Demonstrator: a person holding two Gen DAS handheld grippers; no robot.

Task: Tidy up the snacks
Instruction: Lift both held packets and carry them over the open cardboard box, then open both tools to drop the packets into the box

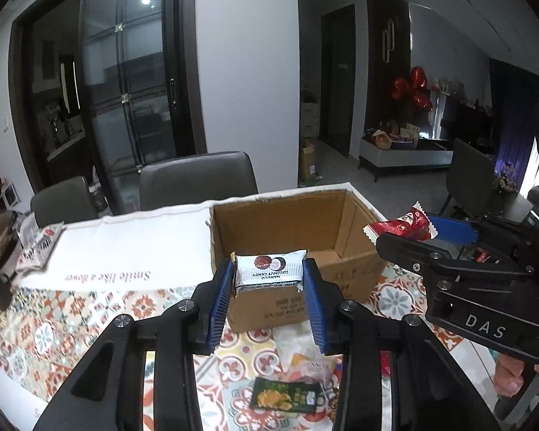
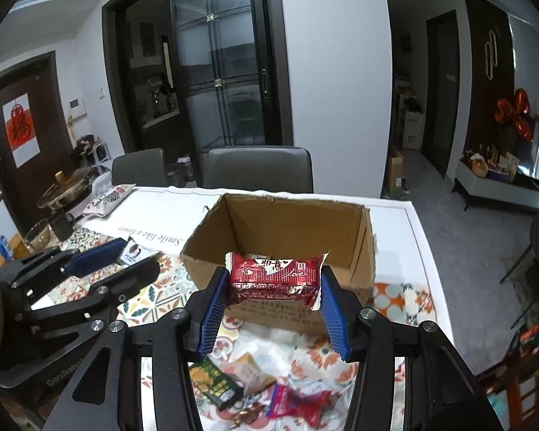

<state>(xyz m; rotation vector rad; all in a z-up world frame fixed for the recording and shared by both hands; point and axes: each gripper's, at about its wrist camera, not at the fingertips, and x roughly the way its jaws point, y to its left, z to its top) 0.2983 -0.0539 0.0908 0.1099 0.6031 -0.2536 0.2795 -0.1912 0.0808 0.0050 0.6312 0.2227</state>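
Observation:
My left gripper (image 1: 268,273) is shut on a white coconut candy packet (image 1: 269,271) and holds it in front of the near wall of an open cardboard box (image 1: 280,222). My right gripper (image 2: 275,280) is shut on a red snack packet (image 2: 275,278) just before the box's near rim (image 2: 280,226). The right gripper also shows in the left wrist view (image 1: 424,230), at the box's right side with the red packet (image 1: 406,224). The left gripper shows in the right wrist view (image 2: 125,256), left of the box.
Loose snacks lie on the patterned tablecloth (image 2: 395,298) below the grippers: a green packet (image 1: 287,393), a pale packet (image 2: 251,373), a red-blue packet (image 2: 298,406). A white bag (image 1: 39,244) lies far left. Chairs (image 2: 258,168) stand behind the table. A pot (image 2: 68,186) and glass bowl (image 2: 39,239) sit left.

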